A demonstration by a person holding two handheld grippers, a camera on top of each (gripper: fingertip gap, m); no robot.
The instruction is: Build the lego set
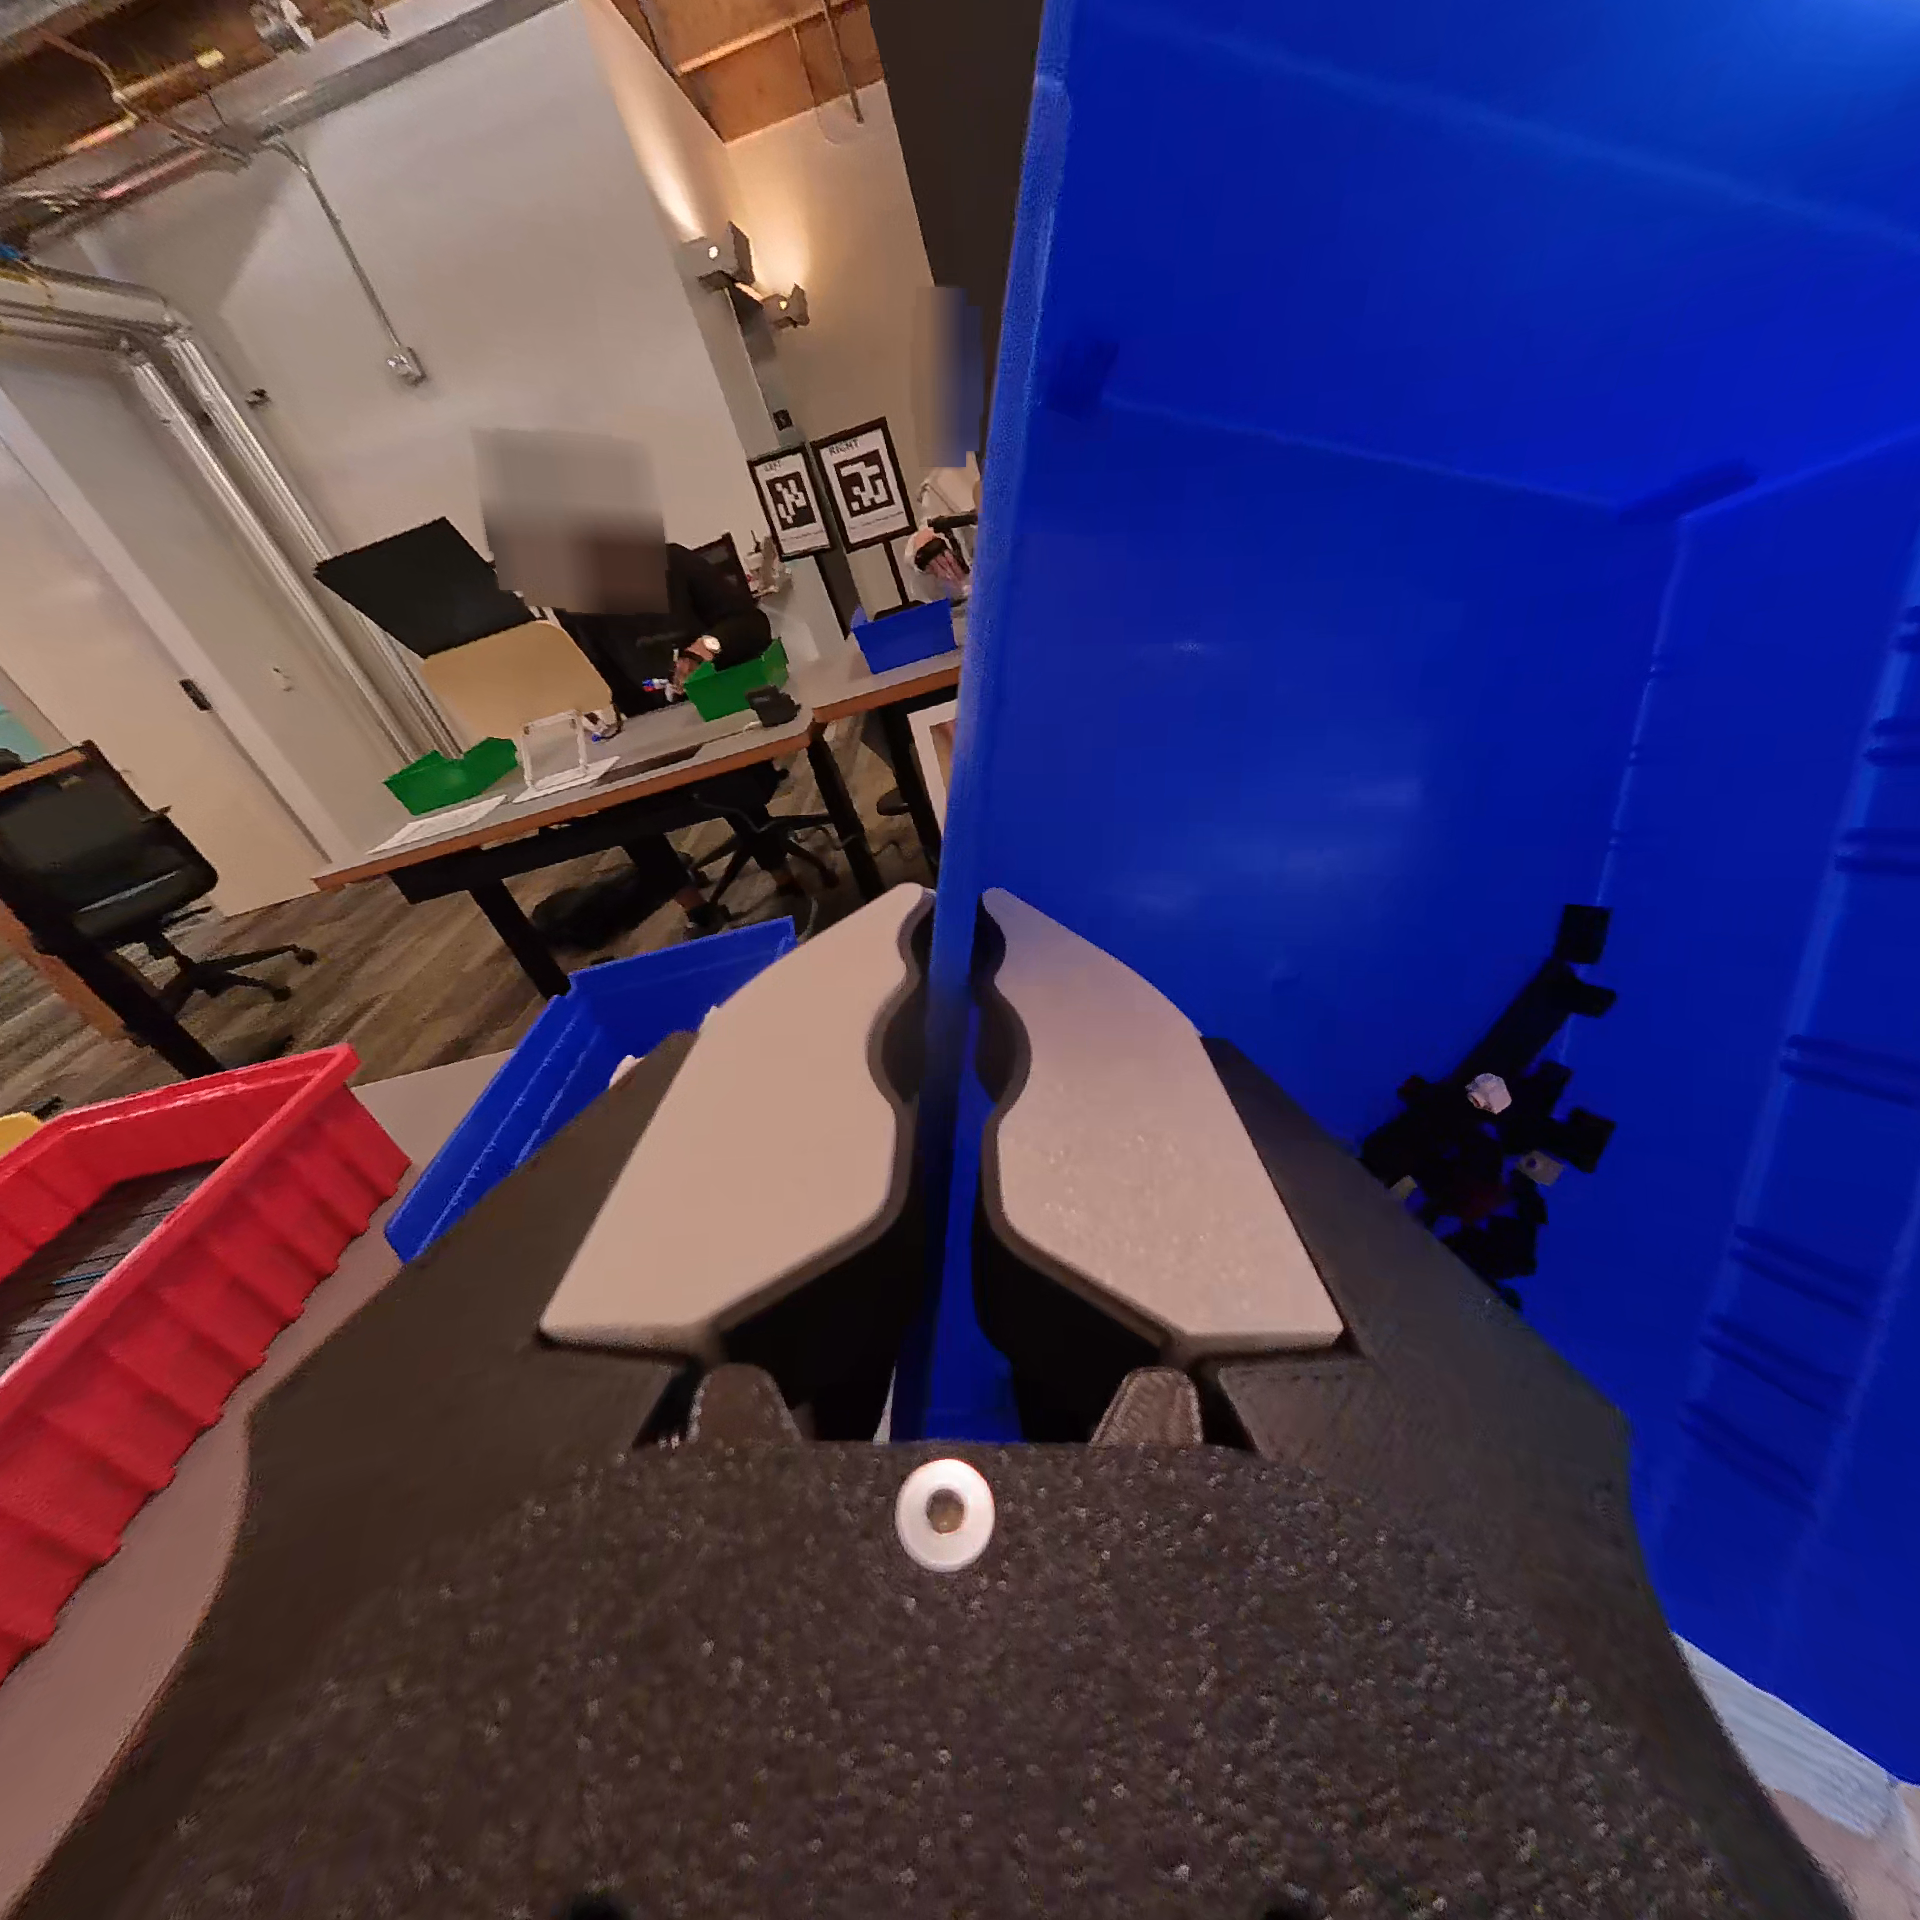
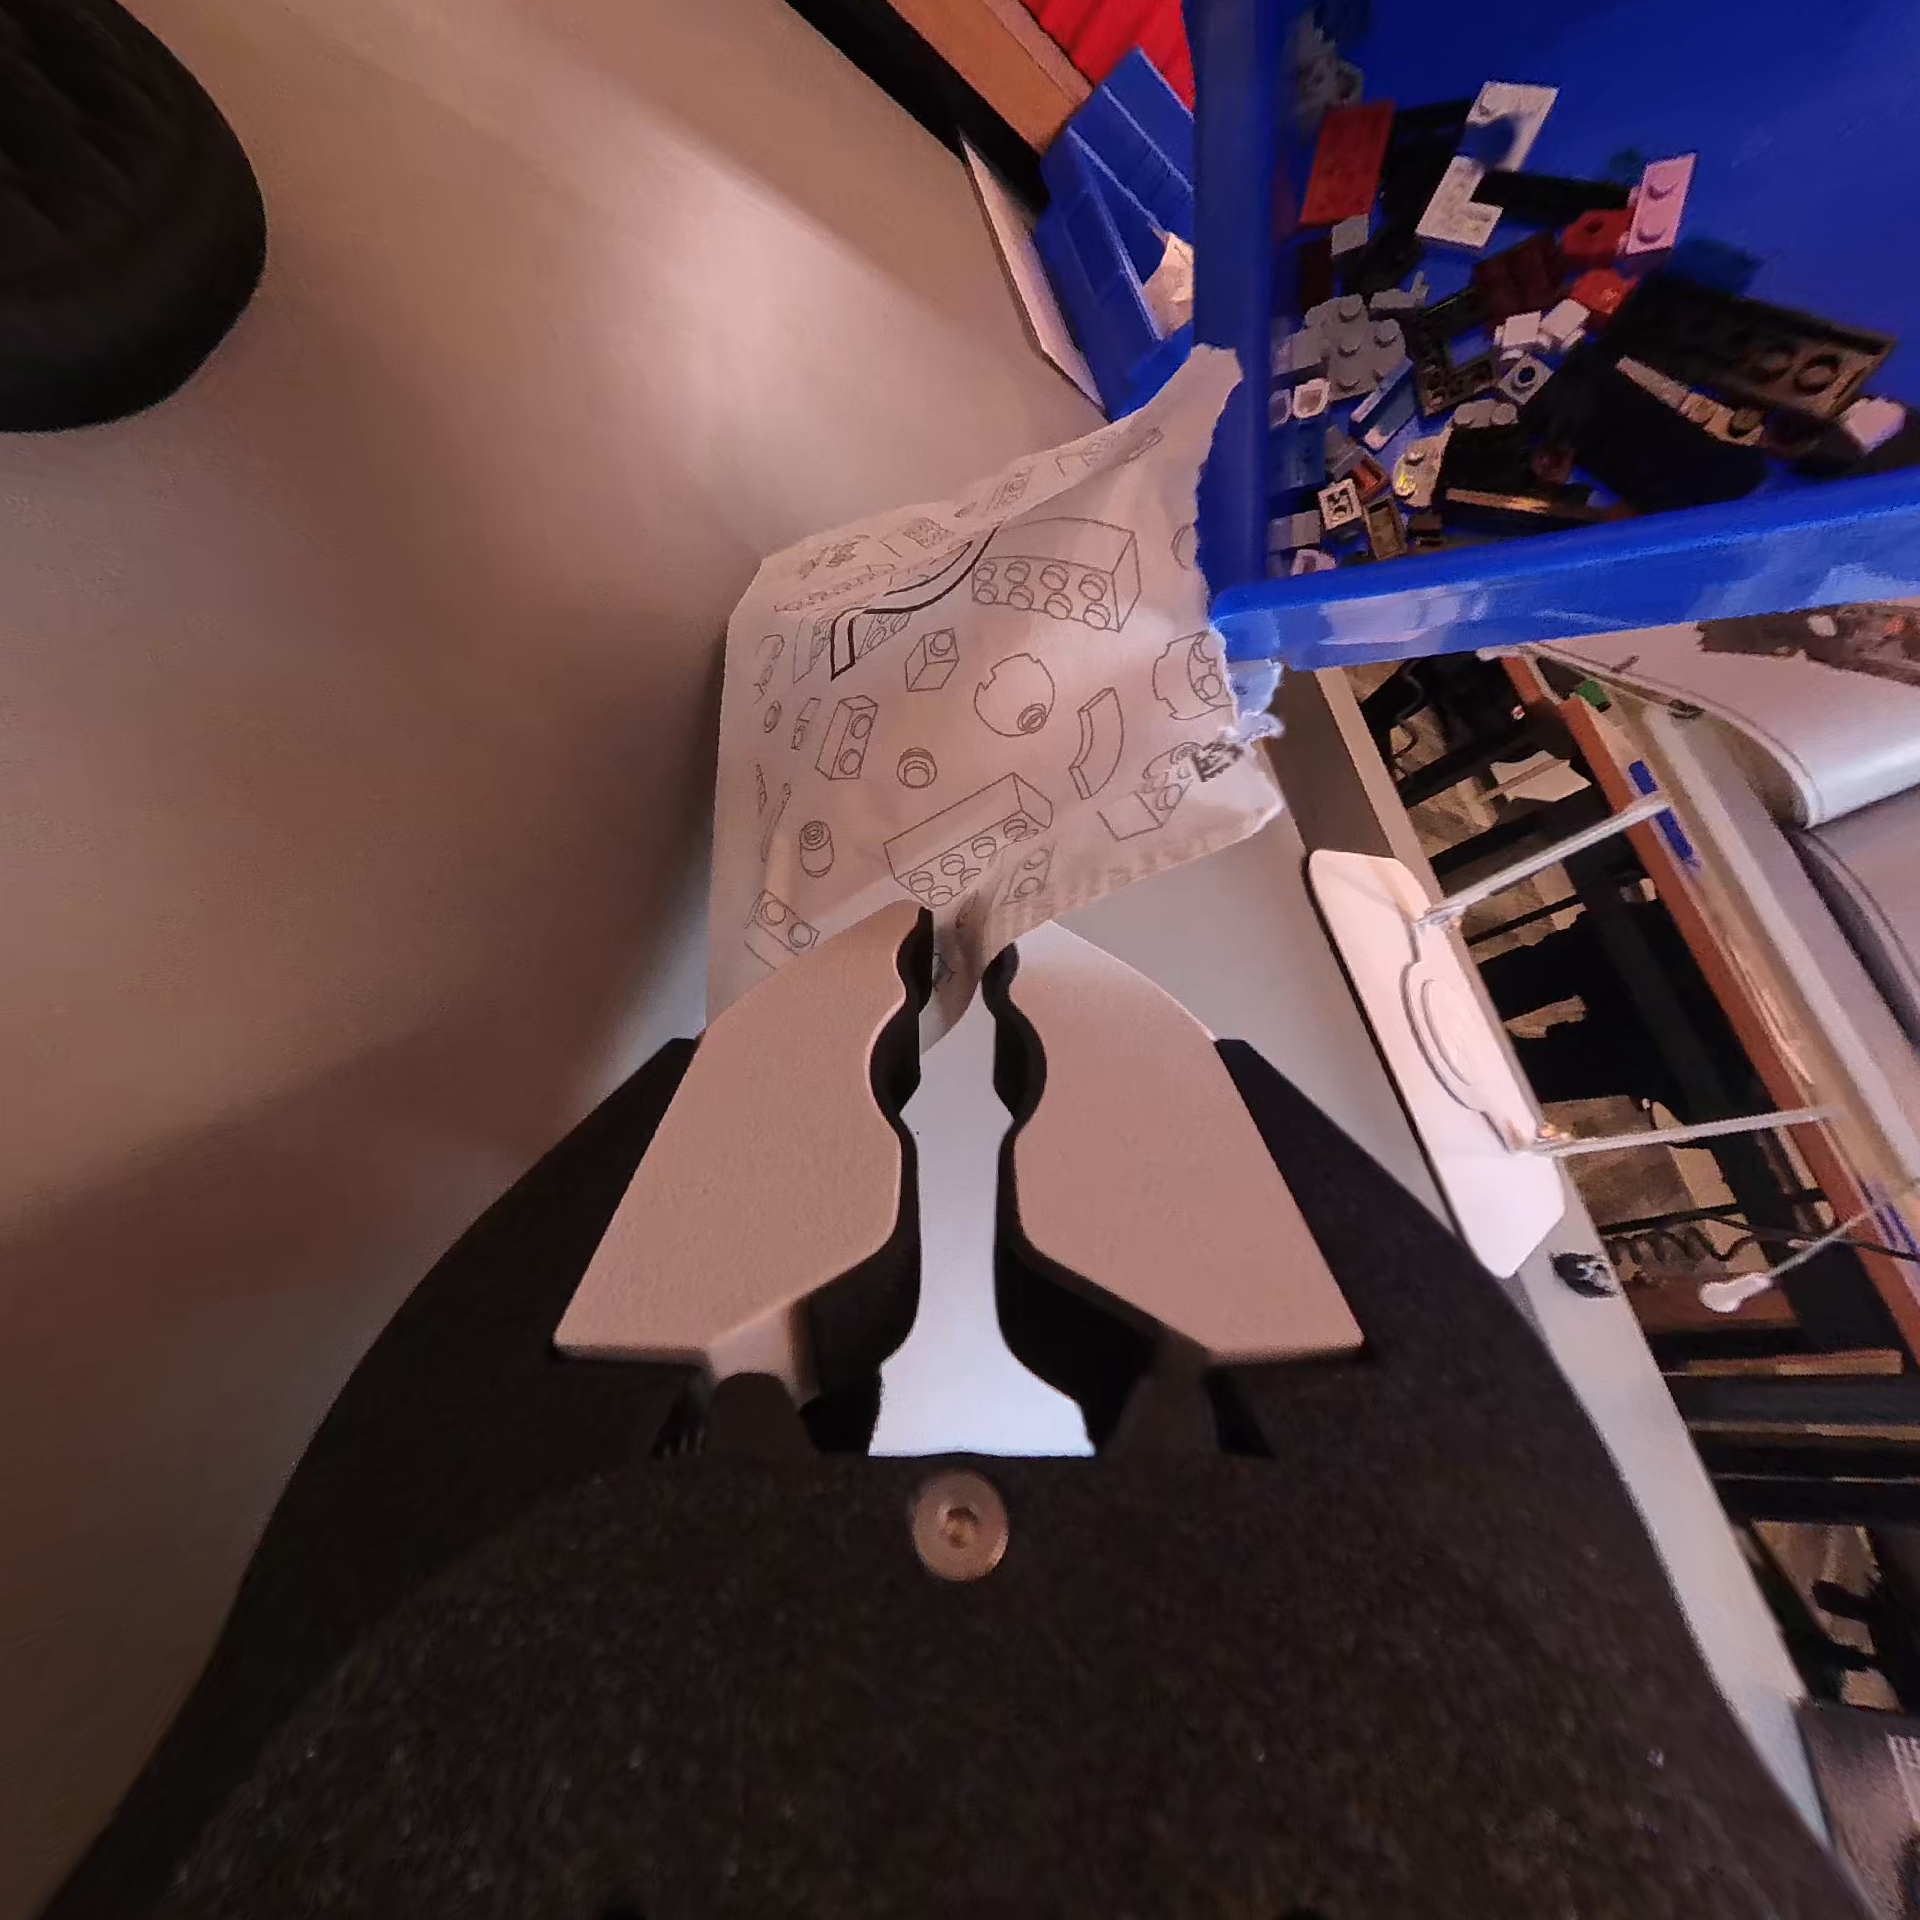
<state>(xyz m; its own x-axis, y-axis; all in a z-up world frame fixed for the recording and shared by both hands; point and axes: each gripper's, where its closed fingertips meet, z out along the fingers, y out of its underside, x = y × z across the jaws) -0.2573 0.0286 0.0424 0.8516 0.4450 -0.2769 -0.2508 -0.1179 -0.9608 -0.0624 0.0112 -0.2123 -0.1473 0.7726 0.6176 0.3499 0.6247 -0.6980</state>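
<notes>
Here the left gripper (image 1: 954, 920) clamps the wall of the tilted blue bin (image 1: 1351, 623); bricks (image 2: 1538, 343) lie inside. The right gripper (image 2: 958, 951) pinches a torn paper bag (image 2: 966, 727) touching the bin's corner. Red bin (image 1: 187, 1226) stands left.

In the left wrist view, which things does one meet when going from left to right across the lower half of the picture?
Red bin → small blue bin → left gripper, shut on the wall of the large blue bin → pile of dark toy bricks inside that bin.
</notes>
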